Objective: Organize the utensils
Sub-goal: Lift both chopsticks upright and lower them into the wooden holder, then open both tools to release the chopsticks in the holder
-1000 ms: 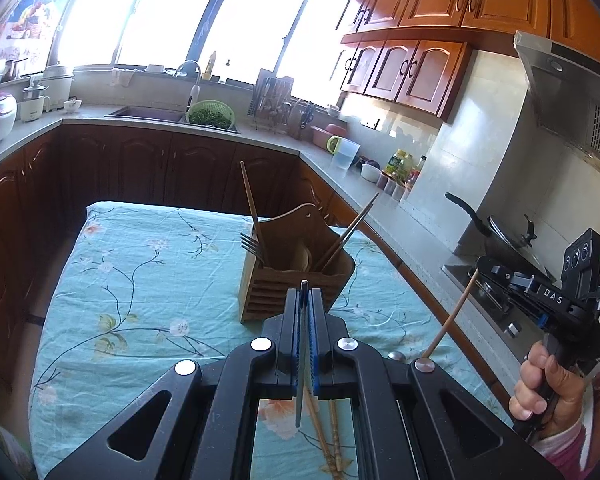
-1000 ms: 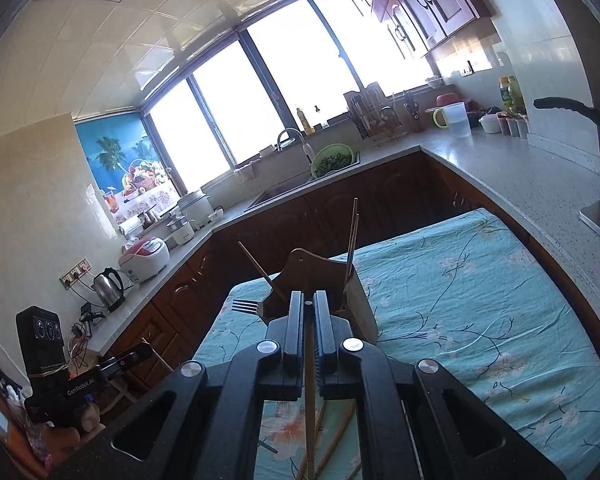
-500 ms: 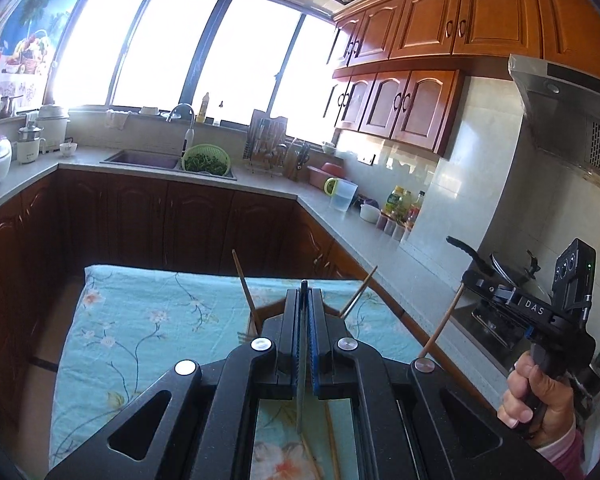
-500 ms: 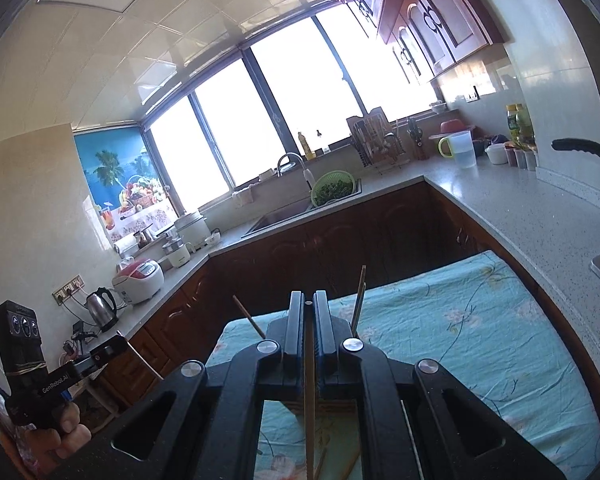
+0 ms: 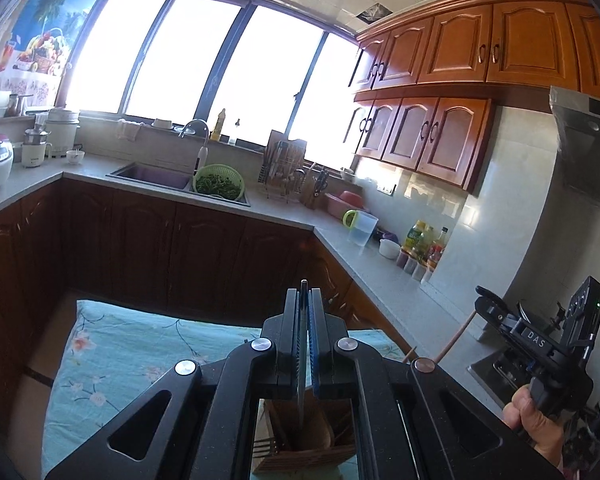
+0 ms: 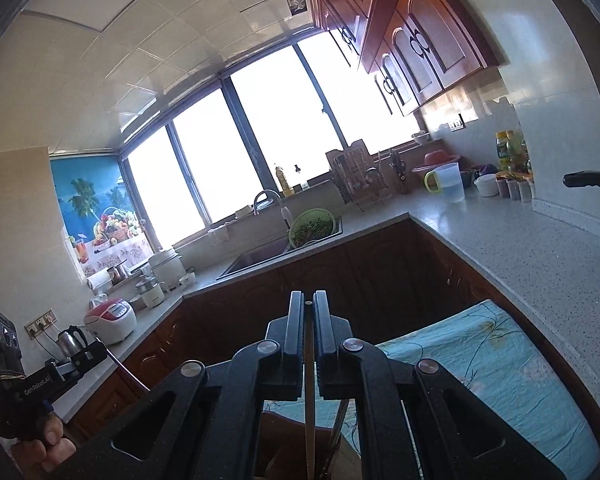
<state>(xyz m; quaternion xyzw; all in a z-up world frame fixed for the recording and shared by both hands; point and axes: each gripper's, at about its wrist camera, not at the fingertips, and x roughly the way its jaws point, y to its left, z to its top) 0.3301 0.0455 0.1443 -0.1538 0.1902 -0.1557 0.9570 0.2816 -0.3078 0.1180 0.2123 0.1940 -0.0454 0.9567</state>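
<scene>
My left gripper [image 5: 305,292] is shut on a thin dark utensil [image 5: 301,368] that hangs down through its frame toward the wooden utensil holder [image 5: 304,446] below. A fork [image 5: 266,447] sticks out at the holder's left. My right gripper [image 6: 308,300] is shut on a wooden chopstick [image 6: 309,420] that points down over the holder [image 6: 288,448]. The right gripper also shows in the left wrist view [image 5: 540,340], held in a hand with its chopstick [image 5: 454,340] slanting down. The left gripper shows in the right wrist view [image 6: 52,376], at the far left.
The holder stands on a table with a teal floral cloth [image 5: 112,360]. Dark wooden cabinets [image 5: 180,248] and a grey counter [image 5: 284,216] ring the table, with a sink [image 5: 156,172], a green colander [image 5: 219,182], a jug [image 5: 362,228] and bottles [image 5: 424,240]. A stove [image 5: 496,364] lies at right.
Both grippers have risen and tilted up with their utensils still held. The holder has slid down out of the open view and now shows only through the gripper frames.
</scene>
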